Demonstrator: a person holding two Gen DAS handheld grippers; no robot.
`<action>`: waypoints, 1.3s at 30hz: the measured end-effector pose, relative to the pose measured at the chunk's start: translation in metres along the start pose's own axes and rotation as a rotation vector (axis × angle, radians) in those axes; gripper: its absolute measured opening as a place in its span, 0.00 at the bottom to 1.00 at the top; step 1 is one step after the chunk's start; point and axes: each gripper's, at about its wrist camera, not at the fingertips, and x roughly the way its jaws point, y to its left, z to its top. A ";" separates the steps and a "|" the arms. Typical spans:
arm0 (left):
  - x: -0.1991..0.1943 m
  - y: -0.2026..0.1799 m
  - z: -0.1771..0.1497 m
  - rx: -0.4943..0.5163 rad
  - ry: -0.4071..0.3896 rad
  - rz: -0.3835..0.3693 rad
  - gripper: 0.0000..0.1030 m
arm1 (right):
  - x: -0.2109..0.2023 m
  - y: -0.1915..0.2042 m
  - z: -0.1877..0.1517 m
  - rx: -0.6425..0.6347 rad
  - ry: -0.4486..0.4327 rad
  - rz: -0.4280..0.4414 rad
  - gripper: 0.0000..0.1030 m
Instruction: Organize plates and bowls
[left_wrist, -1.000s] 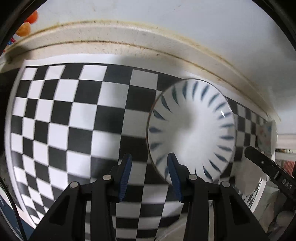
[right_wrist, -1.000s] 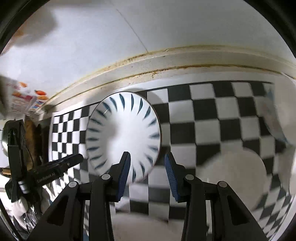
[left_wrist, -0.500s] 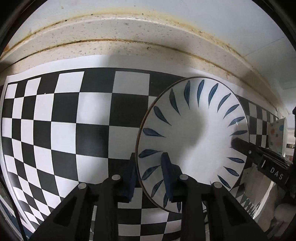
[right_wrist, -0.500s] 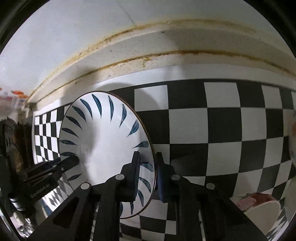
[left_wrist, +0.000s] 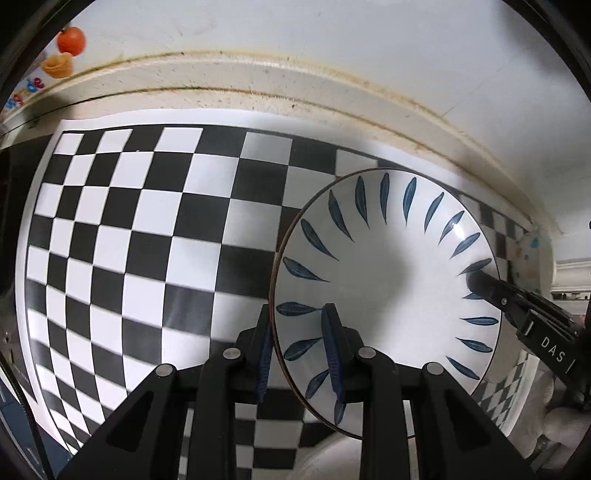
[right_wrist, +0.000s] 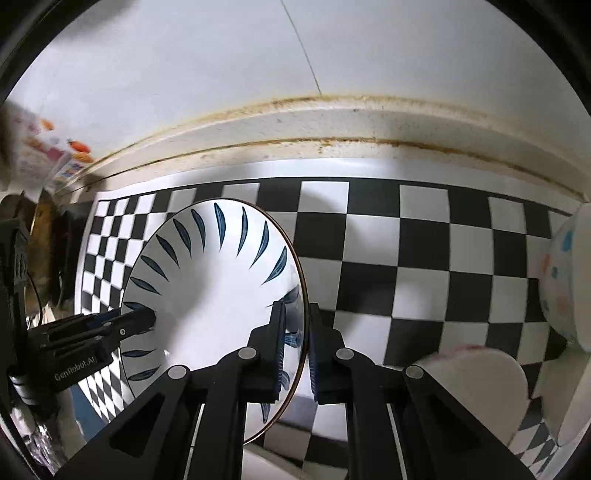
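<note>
Gripping opposite edges of a round, glossy white plate (left_wrist: 388, 288) painted with slim blue leaf strokes, the left gripper (left_wrist: 299, 354) and right gripper (right_wrist: 293, 347) are each clamping its thin dark rim, holding it over the black-and-white checkered mat (left_wrist: 129, 240) near the stained wall ledge (right_wrist: 332, 125).

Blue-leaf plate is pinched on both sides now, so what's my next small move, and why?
Probably lift it straight up, both hands level. The left gripper and right gripper each clamp opposite rims of the plate, which lies low over the checkered mat; other dishes crowd the near edge.
</note>
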 end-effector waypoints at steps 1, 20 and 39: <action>-0.006 0.001 -0.004 -0.001 -0.010 -0.006 0.22 | -0.007 0.001 -0.004 -0.006 -0.010 0.002 0.12; -0.064 -0.017 -0.063 0.054 -0.094 -0.061 0.22 | -0.107 0.016 -0.113 -0.017 -0.151 0.015 0.11; -0.064 -0.027 -0.124 0.122 -0.046 -0.060 0.22 | -0.108 0.005 -0.197 0.049 -0.151 0.012 0.11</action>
